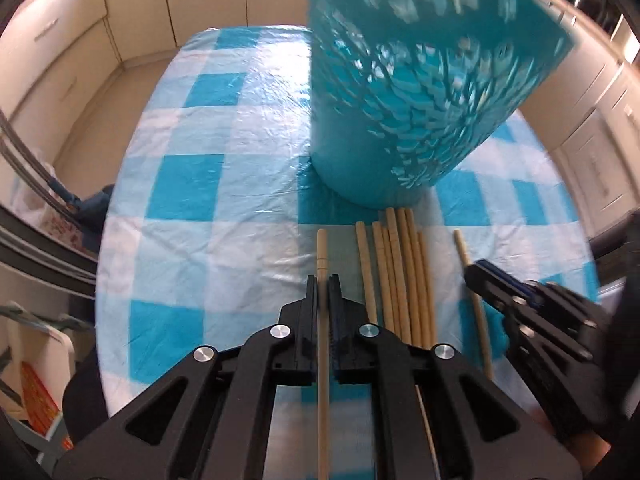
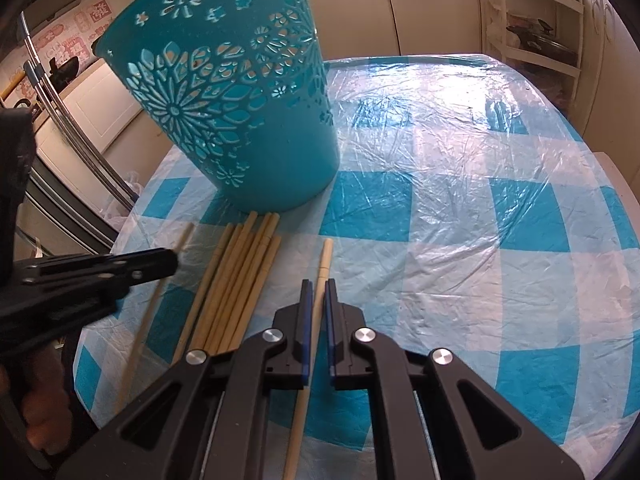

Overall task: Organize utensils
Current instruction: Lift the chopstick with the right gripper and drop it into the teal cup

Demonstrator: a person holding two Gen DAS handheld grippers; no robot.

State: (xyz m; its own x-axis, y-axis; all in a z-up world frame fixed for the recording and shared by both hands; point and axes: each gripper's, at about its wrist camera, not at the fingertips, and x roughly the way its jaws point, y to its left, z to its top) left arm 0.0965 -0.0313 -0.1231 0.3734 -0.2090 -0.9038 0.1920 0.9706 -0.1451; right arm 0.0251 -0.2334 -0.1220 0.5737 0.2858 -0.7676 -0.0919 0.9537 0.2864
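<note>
We see each wrist view showing its own gripper clamped on one pale wooden chopstick: left gripper (image 1: 323, 280) on the left chopstick (image 1: 322, 252), right gripper (image 2: 316, 286) on the right chopstick (image 2: 325, 260); only the right view shows the teal cut-out plastic basket (image 2: 240, 92) sharp.

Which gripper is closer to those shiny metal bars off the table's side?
Left. The left gripper, clamping a chopstick, is on the side of the metal bars; the right gripper, clamping another, is farther across the table.

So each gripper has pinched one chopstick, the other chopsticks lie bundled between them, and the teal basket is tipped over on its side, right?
Not quite: the teal basket stands upright on its base, as the right wrist view shows. The rest holds: the left gripper and the right gripper each pinch one chopstick, with the other chopsticks bundled between them.
</note>
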